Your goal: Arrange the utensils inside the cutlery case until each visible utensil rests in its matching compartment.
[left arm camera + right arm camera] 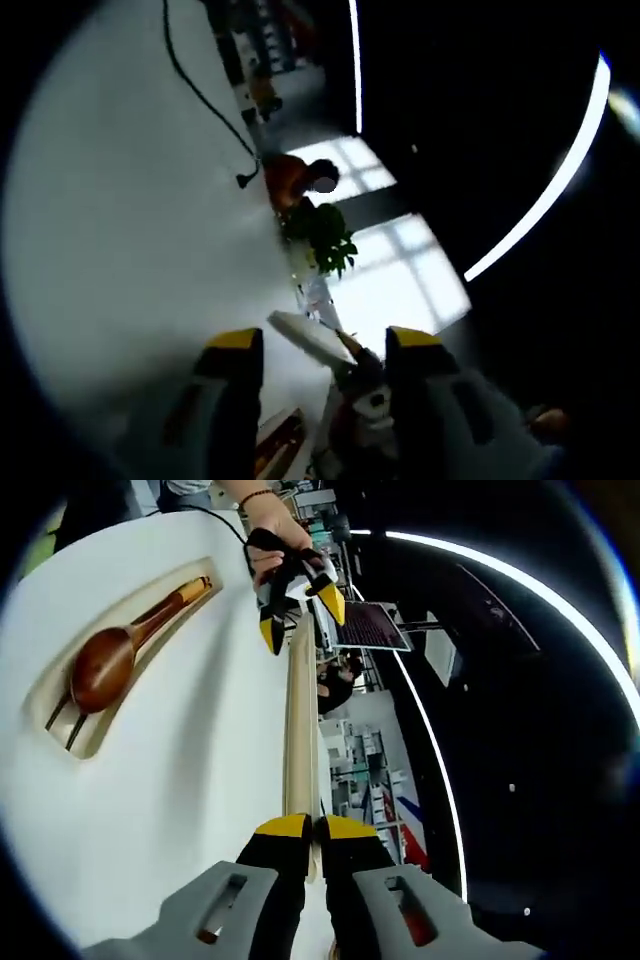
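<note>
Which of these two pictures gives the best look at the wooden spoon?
The right gripper view. There the wooden spoon lies in full, bowl and handle, in the hollow of the white case, over a pair of chopsticks. The left gripper view looks across the white table toward the room, with no spoon I can make out.

The chopsticks (62, 723) lie mostly hidden under the wooden spoon (105, 662). The flat white piece (312, 340) between the left jaws is too blurred to identify.
</note>
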A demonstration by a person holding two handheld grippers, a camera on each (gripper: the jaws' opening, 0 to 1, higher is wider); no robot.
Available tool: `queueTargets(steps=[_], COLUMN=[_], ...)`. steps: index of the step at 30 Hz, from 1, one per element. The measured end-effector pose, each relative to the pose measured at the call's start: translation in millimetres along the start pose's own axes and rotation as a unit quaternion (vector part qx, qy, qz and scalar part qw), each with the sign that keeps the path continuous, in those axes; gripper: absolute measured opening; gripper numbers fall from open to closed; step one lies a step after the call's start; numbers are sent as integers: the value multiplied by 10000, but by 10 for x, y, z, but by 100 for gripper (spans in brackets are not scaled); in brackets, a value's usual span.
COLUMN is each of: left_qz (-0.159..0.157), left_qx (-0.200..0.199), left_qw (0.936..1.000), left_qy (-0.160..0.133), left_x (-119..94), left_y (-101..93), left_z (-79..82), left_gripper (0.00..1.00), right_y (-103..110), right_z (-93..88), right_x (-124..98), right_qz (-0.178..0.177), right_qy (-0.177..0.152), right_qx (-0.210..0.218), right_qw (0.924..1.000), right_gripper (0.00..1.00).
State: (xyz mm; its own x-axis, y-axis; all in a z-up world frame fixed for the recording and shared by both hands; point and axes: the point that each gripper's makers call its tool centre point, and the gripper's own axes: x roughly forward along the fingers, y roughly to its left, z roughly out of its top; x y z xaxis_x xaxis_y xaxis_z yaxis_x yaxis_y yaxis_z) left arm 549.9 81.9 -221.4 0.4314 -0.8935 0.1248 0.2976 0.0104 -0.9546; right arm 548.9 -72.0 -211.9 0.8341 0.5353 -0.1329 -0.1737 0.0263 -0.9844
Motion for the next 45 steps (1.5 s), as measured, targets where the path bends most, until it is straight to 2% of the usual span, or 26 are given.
queueTargets(steps=[4, 6, 7, 9, 10, 11, 12, 14, 15, 16, 17, 18, 20, 21, 23, 25, 27, 29, 32, 36, 38, 40, 42, 45], left_qz=[-86, -233, -288, -293, -94, -31, -12, -53, -131, -302, -207, -208, -275, -326, -258, -210, -175, -141, -134, -153, -184, -259, -259, -285], left_qx=[-91, -232, -252, -270, -232, -75, -111, -198, -243, -275, -375, -332, -487, -524, -482, -574, -682, -719, -831, -746, -721, -754, -696, -670], left_qw=[9999, 9994, 9992, 9992, 9997, 10000, 9999, 9998, 9996, 9992, 9991, 9992, 9984, 9981, 9985, 9981, 9975, 9973, 9964, 9971, 9972, 9968, 9972, 9973], left_qy=[112, 105, 66, 51, 2, -35, 60, 74, 115, -16, 28, 23, 1, 31, 30, 36, 33, 51, 63, 59, 48, 57, 93, 121], left_x=[41, 61, 57, 56, 41, 41, 37, 23, 6, -1, -4, -6, -16, -28, -37, -41, -64, -87, -120, -170, -211, -243, -278, -337], left_y=[-2, -48, -62, -79, -33, -33, -46, -54, -66, -101, -63, -63, -59, -67, -54, -43, -34, -19, -9, -31, -37, -65, -65, -59], left_z=[-95, -107, -57, -58, -49, -67, -118, -112, -131, -100, -137, -152, -142, -153, -185, -238, -274, -294, -325, -344, -322, -348, -369, -403], left_gripper=[43, 37, 34, 29, 29, 27, 23, 19, 15, 14, 12, 11, 5, 4, 4, 4, 4, 4, 4, 4, 4, 4, 4, 4], right_y=[-47, -88, -87, -69, -86, -81, -84, -89, -90, -89, -73, -53, 5, 28, 85, 91, 91, 99, 63, 107, 129, 151, 168, 134], right_z=[70, 141, 171, 189, 194, 190, 195, 204, 201, 220, 222, 222, 246, 259, 273, 269, 262, 282, 292, 321, 330, 335, 367, 390], right_x=[-32, -45, -49, -45, -34, -12, -18, -14, -15, -22, -26, -40, -72, -87, -115, -146, -177, -209, -270, -338, -364, -394, -429, -498], right_qz=[-211, -345, -369, -360, -387, -338, -378, -424, -419, -456, -429, -423, -370, -364, -244, -276, -273, -189, -114, 190, 322, 482, 654, 769], right_qy=[-38, -97, -118, -95, -102, -61, -63, -55, -68, -179, -213, -234, -347, -419, -531, -607, -661, -786, -977, -1232, -1305, -1420, -1621, -1883], right_qx=[-363, -608, -717, -708, -763, -789, -816, -1063, -981, -905, -892, -920, -903, -858, -806, -671, -445, 48, 675, 1506, 1787, 2126, 2476, 3150], right_qw=[9991, 9975, 9967, 9968, 9963, 9963, 9959, 9934, 9943, 9947, 9949, 9946, 9946, 9948, 9950, 9955, 9964, 9967, 9929, 9807, 9747, 9656, 9530, 9271], right_gripper=[2, 2, 2, 2, 2, 2, 2, 2, 2, 2, 3, 3, 4, 4, 5, 6, 9, 13, 17, 21, 24, 26, 28, 30])
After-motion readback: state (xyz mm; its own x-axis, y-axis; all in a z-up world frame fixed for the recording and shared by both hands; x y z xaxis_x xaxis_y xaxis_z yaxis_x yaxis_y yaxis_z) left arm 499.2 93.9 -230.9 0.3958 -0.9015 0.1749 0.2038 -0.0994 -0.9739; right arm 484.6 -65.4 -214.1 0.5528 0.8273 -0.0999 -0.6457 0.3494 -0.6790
